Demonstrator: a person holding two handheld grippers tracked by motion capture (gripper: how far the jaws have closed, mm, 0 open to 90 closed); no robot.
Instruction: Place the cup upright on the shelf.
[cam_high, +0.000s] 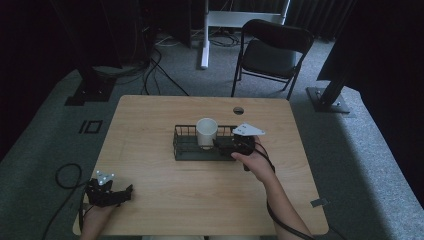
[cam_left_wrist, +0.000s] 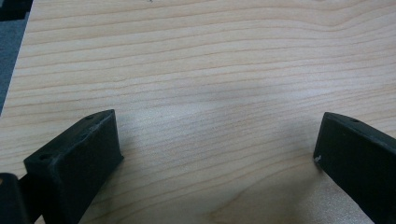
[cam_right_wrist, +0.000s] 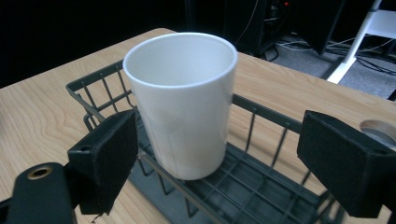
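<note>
Left tool (cam_high: 125, 192) at near left corner of bench (cam_high: 150, 200), jaws wide apart, nothing between, bare wood beneath. Right tool (cam_right_wrist: 217, 154) at wire basket (cam_right_wrist: 261, 196) mid-bench, jaws spread, not gripping. White cup (cam_right_wrist: 184, 102) upright inside basket, just ahead of the jaws. Folding chair (cam_high: 272, 52) beyond far edge.

A pale wooden bench (cam_high: 150, 165) with a round cable hole (cam_high: 238, 110) near its 1 o'clock edge carries a dark wire basket (cam_high: 186, 149) at its centre, slightly toward 12 o'clock.
</note>
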